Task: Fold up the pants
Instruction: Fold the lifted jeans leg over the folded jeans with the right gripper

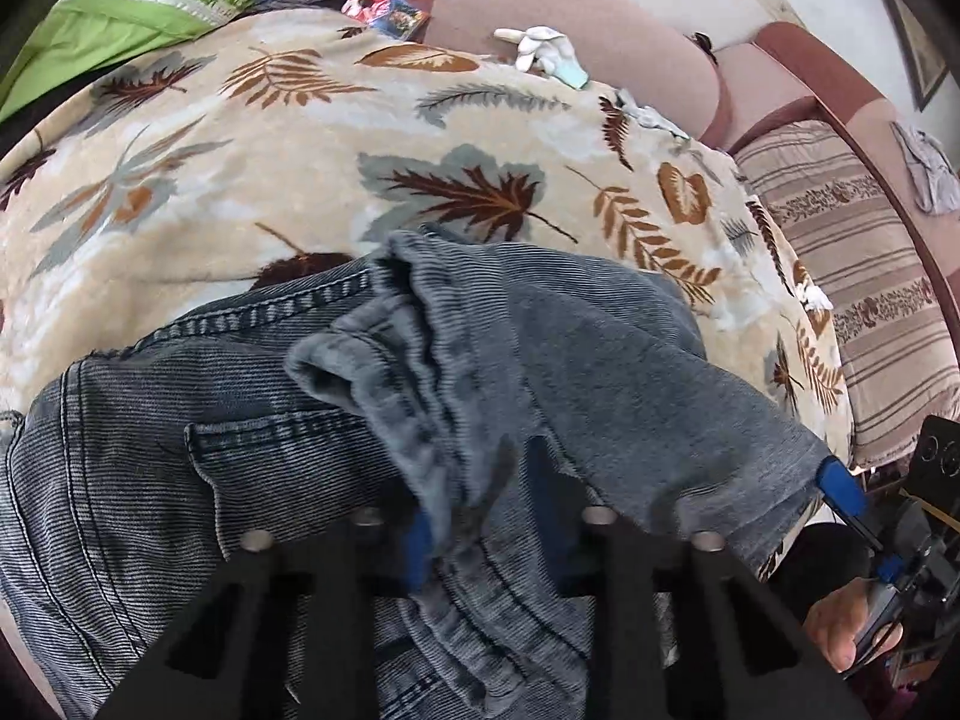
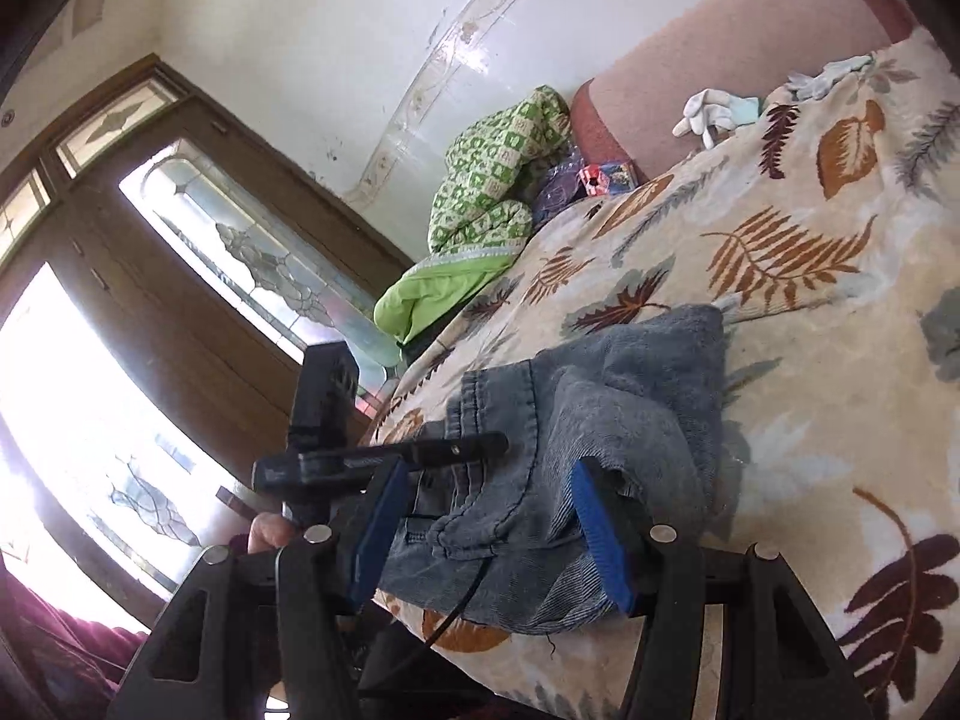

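Observation:
Grey-blue denim pants (image 1: 252, 450) lie folded over on a leaf-patterned blanket (image 1: 240, 138). In the left wrist view my left gripper (image 1: 486, 516) has its blue pads wide apart, and bunched denim lies between and over them; the fabric hides part of the pads. In the right wrist view the pants (image 2: 630, 396) lie at the blanket's (image 2: 810, 360) near edge. My right gripper (image 2: 486, 516) is open, its blue pads (image 2: 600, 534) on either side of the folded denim edge. The right gripper also shows at the far right of the left wrist view (image 1: 846, 486).
A green quilt (image 2: 492, 180) and a white glove (image 2: 708, 111) lie at the far side of the blanket. A pink upholstered backrest (image 1: 600, 6) runs behind. A striped cushion (image 1: 852, 252) lies to the right. A glass-panelled wooden door (image 2: 180, 300) stands left.

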Motion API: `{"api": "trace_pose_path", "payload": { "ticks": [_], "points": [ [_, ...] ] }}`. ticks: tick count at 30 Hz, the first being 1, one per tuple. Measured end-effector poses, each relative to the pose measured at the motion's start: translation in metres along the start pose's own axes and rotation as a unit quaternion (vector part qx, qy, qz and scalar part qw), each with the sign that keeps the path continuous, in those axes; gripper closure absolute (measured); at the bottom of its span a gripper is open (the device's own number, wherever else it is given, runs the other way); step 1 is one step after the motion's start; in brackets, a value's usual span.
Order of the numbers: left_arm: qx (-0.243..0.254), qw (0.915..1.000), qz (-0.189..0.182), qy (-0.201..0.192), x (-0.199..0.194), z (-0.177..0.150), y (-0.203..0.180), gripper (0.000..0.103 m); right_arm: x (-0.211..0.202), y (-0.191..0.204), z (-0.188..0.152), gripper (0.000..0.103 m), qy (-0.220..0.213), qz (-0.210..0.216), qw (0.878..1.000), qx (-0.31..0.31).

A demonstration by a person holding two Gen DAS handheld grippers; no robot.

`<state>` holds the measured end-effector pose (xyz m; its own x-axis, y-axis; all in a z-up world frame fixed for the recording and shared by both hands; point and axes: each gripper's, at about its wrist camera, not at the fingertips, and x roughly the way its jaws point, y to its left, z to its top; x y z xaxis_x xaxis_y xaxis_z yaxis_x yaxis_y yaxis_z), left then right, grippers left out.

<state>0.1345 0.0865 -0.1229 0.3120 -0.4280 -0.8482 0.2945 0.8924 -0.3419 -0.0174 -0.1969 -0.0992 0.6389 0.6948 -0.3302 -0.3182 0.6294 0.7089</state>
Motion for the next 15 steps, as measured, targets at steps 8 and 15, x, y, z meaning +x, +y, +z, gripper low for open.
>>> {"api": "trace_pose_path", "payload": {
  "ticks": [8,15],
  "points": [
    [-0.039,0.9959,-0.081,-0.015,-0.026,0.000,0.014,0.090,-0.030,-0.025,0.014,0.041,-0.053,0.076,0.992,0.084],
    [-0.051,0.9897,-0.130,-0.031,-0.058,0.008,0.017,0.091,-0.024,-0.057,0.019,0.041,-0.044,0.097,0.978,0.181]
  ]
}}
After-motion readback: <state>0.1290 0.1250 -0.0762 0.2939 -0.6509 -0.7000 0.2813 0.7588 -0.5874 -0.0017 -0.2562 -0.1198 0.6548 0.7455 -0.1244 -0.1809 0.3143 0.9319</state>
